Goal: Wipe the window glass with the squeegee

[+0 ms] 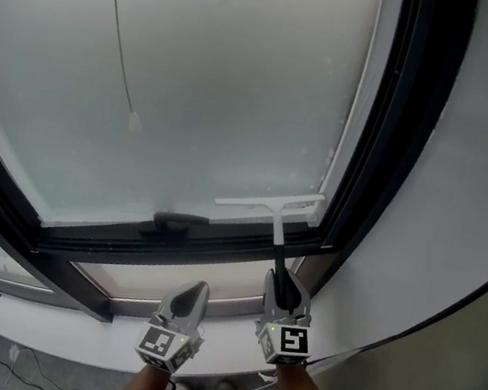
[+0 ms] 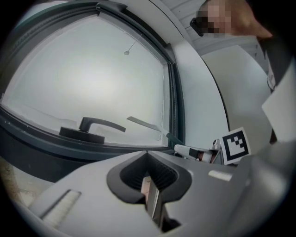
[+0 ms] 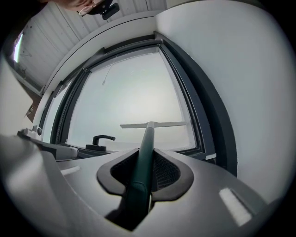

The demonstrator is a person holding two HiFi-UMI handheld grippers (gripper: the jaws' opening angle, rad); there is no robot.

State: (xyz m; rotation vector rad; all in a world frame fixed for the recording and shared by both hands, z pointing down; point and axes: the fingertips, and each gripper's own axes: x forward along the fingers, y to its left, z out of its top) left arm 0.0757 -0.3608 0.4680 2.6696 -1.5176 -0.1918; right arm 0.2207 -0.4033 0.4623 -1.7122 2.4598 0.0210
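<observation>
Frosted window glass, squeegee blade lying against its lower right corner.
Right gripper clamps the squeegee's dark handle; left gripper, jaws closed on nothing, hovers beside it below the dark frame.

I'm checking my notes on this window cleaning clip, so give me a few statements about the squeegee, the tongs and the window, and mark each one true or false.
1. The right tongs grip the squeegee by its handle. True.
2. The left tongs hold a cloth. False: they are shut with nothing in them.
3. The squeegee's blade lies at the top of the glass. False: it lies near the glass's lower right corner.
4. A dark window handle sits on the lower frame, left of the squeegee. True.
</observation>
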